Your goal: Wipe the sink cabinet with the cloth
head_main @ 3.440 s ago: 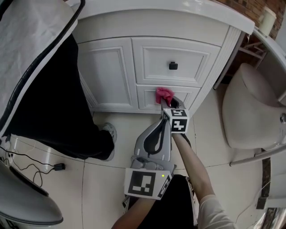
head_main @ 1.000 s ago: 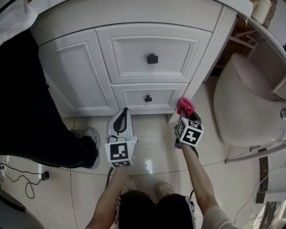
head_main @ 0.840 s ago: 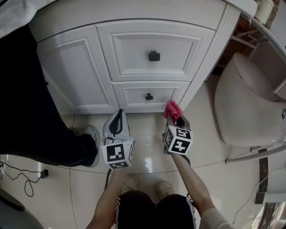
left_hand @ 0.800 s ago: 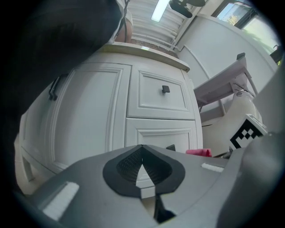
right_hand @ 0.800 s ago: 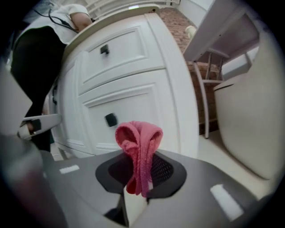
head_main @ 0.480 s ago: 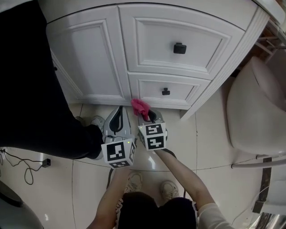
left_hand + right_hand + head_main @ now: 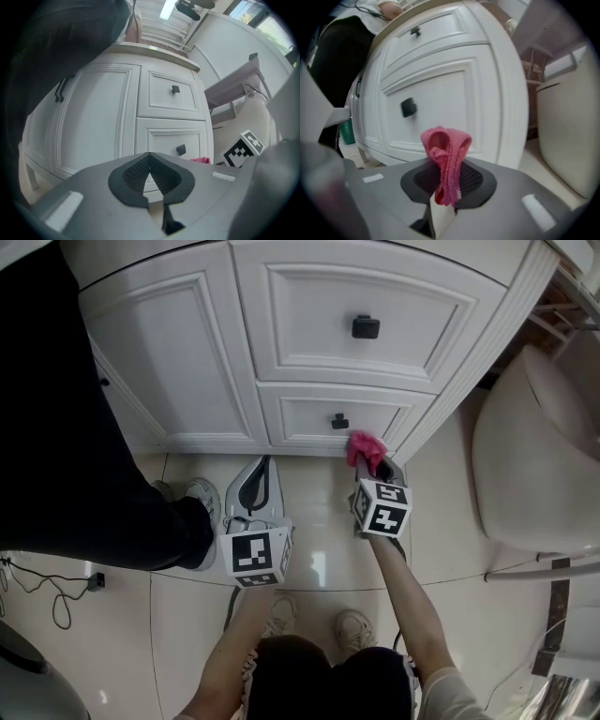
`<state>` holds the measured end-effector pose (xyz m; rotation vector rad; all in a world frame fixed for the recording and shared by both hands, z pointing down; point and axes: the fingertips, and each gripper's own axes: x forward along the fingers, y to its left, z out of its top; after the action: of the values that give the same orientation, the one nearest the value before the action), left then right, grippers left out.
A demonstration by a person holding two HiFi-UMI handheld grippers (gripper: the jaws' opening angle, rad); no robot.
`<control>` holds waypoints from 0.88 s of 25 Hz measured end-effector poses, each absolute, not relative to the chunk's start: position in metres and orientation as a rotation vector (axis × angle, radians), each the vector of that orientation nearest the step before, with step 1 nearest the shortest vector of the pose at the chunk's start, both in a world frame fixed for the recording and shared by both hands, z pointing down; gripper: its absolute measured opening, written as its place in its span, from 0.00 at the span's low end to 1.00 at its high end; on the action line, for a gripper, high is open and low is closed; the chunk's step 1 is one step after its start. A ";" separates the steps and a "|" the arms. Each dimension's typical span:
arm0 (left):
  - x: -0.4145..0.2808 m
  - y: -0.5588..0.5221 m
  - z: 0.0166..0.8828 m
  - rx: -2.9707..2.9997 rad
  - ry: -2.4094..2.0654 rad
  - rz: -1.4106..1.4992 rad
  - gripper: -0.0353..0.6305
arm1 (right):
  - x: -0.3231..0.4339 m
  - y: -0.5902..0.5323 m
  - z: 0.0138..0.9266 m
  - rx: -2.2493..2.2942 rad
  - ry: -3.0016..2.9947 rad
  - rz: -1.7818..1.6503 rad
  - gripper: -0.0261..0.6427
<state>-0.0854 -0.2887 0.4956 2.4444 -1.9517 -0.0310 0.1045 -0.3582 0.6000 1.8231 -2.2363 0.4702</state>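
Right claw (image 7: 446, 190) round bunched, seemingly knitted cloth (image 7: 446, 149)

At base of sink cabinet (image 7: 187, 362): right gripper (image 7: 374, 468) carries pink cloth (image 7: 364, 447) at its tip, just right of lower drawer knob (image 7: 339, 421); left gripper (image 7: 260, 467) over floor tiles (image 7: 319, 517), apart from cabinet.

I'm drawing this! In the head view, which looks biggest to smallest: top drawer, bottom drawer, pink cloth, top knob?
1. top drawer, clearly the largest
2. bottom drawer
3. pink cloth
4. top knob, the smallest
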 end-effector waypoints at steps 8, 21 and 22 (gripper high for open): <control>-0.065 -0.285 0.497 2.498 -1.922 0.058 0.07 | 0.190 -0.358 0.606 1.919 -2.074 0.424 0.15; -0.049 -0.260 0.364 2.623 -1.948 -0.112 0.07 | 0.131 -0.295 0.462 1.949 -2.309 0.406 0.14; -0.046 -0.251 0.344 2.628 -1.961 -0.153 0.07 | 0.126 -0.285 0.438 1.947 -2.343 0.384 0.14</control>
<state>-0.0461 -0.2512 0.3437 2.6285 -1.9607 -0.1528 0.1258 -0.2849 0.4381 1.9474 -2.3429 0.3838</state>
